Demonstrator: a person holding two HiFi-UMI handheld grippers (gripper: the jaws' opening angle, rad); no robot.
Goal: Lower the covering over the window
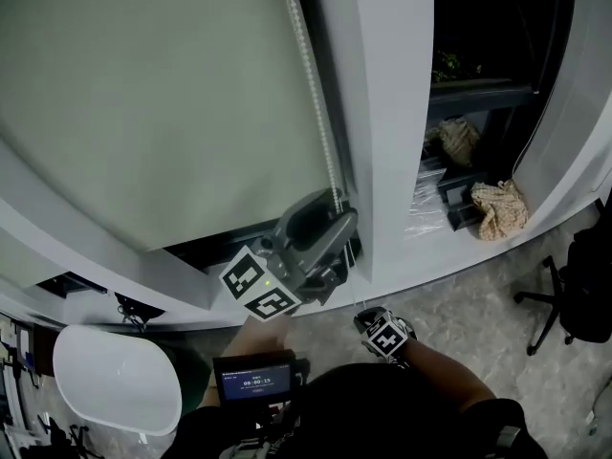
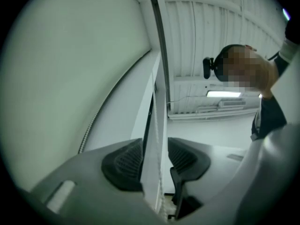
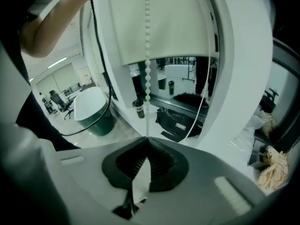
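Observation:
The pale roller blind covers most of the window, its bottom edge just above the sill. A white bead chain hangs down its right side. My left gripper is raised to the chain. In the left gripper view this gripper stands open, with the chain and the white frame edge showing in the gap between its pads. Lower down, my right gripper points downward. The right gripper view shows this gripper shut on the bead chain, which runs taut up past the blind.
A white window post stands right of the chain. Cloth bundles lie on the sill at the right. A white tub-shaped seat is at the lower left and a black office chair at the far right.

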